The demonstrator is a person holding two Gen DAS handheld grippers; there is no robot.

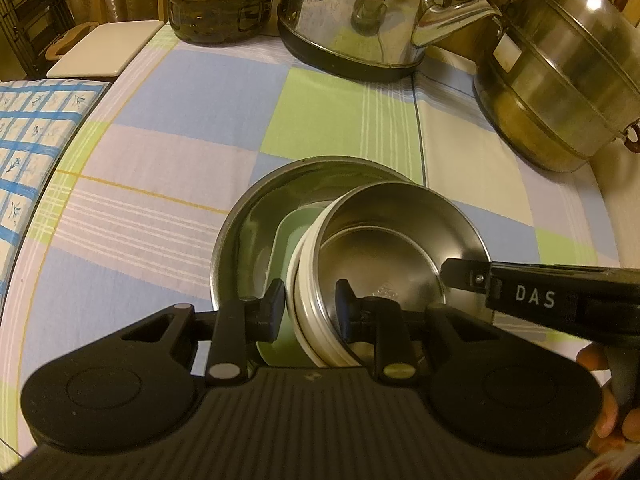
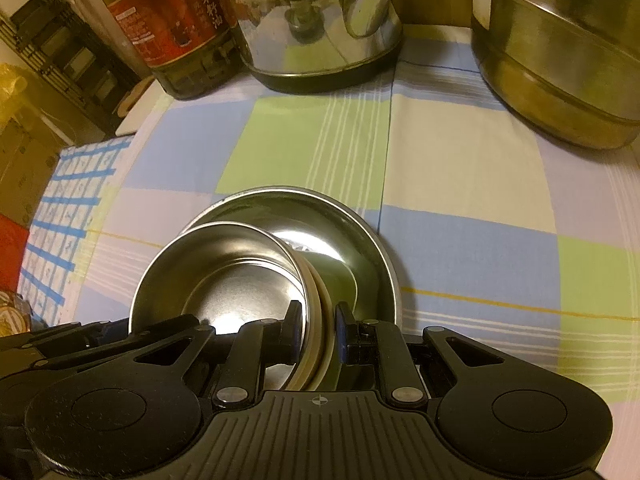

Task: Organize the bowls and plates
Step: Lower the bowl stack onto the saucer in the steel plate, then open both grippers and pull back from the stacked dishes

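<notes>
Shiny steel bowls [image 1: 400, 240], matt checked tablecloth [image 1: 180, 92]

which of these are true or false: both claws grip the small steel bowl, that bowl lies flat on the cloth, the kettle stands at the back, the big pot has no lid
1. Both claws grip the small steel bowl: true, left claw and right claw each pinch its rim.
2. It lies flat on the cloth: false, it sits tilted in the large steel bowl.
3. The kettle stands at the back: true.
4. The big pot has no lid: false, its lid is on.
</notes>
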